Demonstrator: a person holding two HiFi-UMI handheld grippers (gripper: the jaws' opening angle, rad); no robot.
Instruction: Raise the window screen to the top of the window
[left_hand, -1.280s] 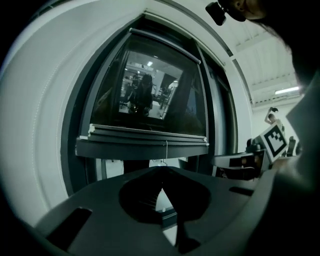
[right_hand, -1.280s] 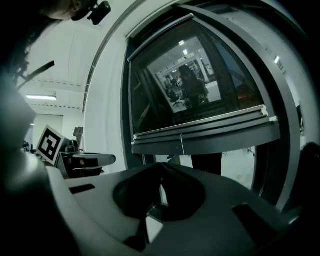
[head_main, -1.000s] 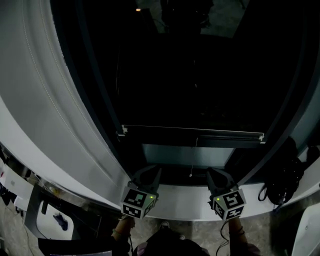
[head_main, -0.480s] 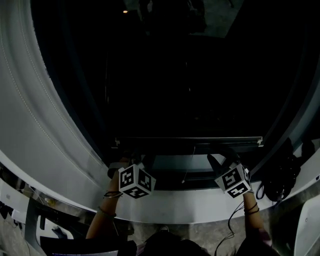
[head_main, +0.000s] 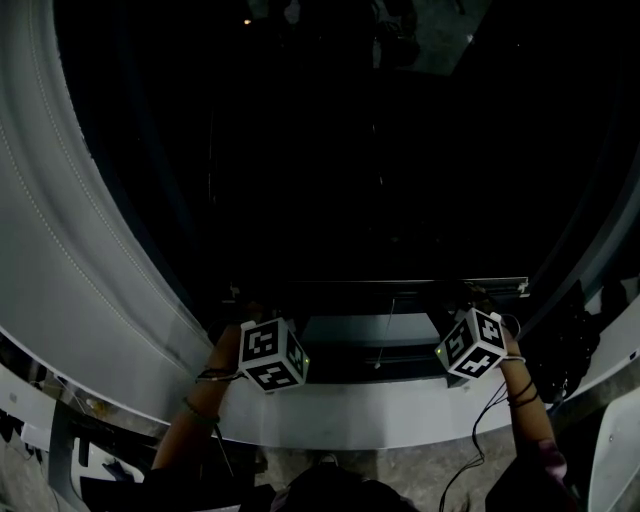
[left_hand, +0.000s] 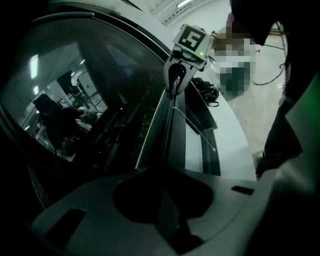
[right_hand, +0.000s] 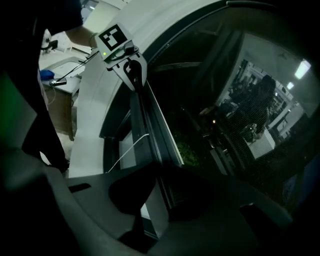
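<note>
Both left claw (head_main: 258, 305) and right claw (head_main: 468, 297) clamp the window screen (head_main: 380, 288).

**An office or lab workroom, seen at its window after dark**

A tall window (head_main: 350, 150) fills the wall, and its pane is black. The glass mirrors the room behind. A long strip light (right_hand: 302, 68) shows in it, along with dim figures and furniture (left_hand: 60, 117) standing close together. A real strip light (left_hand: 186, 4) hangs on a white ceiling, above a pale, shiny floor (left_hand: 260, 60). A broad white sill (head_main: 400, 412) runs under the window, and a black tangle of straps or cables (head_main: 560, 355) lies at one end. Off to the side, a light table (right_hand: 62, 75) carries a small blue object (right_hand: 45, 75). Whether this is an office or a lab cannot be told.
</note>
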